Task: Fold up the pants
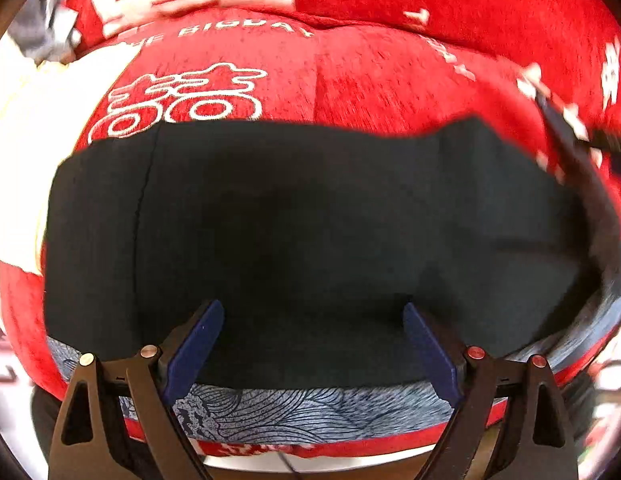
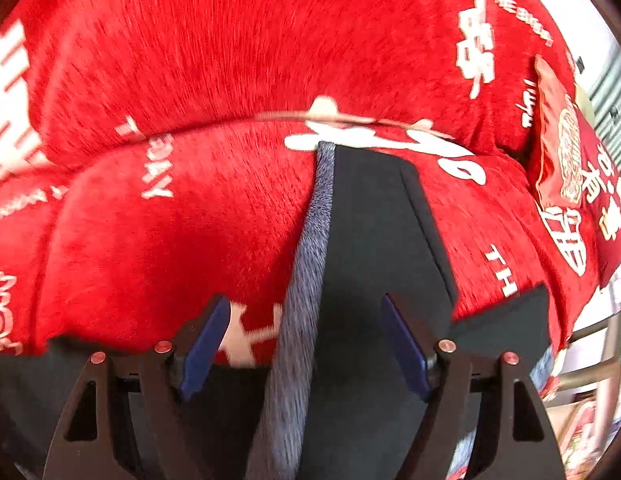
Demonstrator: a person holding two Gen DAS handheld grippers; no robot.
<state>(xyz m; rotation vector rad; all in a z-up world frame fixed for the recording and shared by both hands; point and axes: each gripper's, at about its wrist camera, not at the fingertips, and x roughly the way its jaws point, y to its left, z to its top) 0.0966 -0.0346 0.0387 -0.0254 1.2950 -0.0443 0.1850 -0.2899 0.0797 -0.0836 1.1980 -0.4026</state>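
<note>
Left wrist view looks down on dark pants (image 1: pixel 302 216) lying flat on a red cover (image 1: pixel 350 72) with white letters and signs. The pants fill the middle of this view. A grey patterned band (image 1: pixel 310 408) runs along their near edge, just under the tool. The left gripper (image 1: pixel 313 322) hangs over the pants with its two blue fingers (image 1: pixel 198 344) spread wide. Nothing is squeezed between them. I cannot tell if the tips touch the cloth. At the far right edge, a blurry dark bit of the other tool (image 1: pixel 570 140) shows above the pants.

Right wrist view shows a long, narrow part of the pants (image 2: pixel 374 240) stretching away over the red cover (image 2: pixel 170 240). A grey strip (image 2: pixel 310 248) runs along its left side. The right gripper (image 2: pixel 306 316) is above this part, and its blue fingers (image 2: pixel 204 344) stand wide apart, one on each side of the cloth. The fingers do not press on it. A red bag with printed signs (image 2: pixel 562 152) lies on the cover at the right, well apart from the pants. This view is blurry.
</note>
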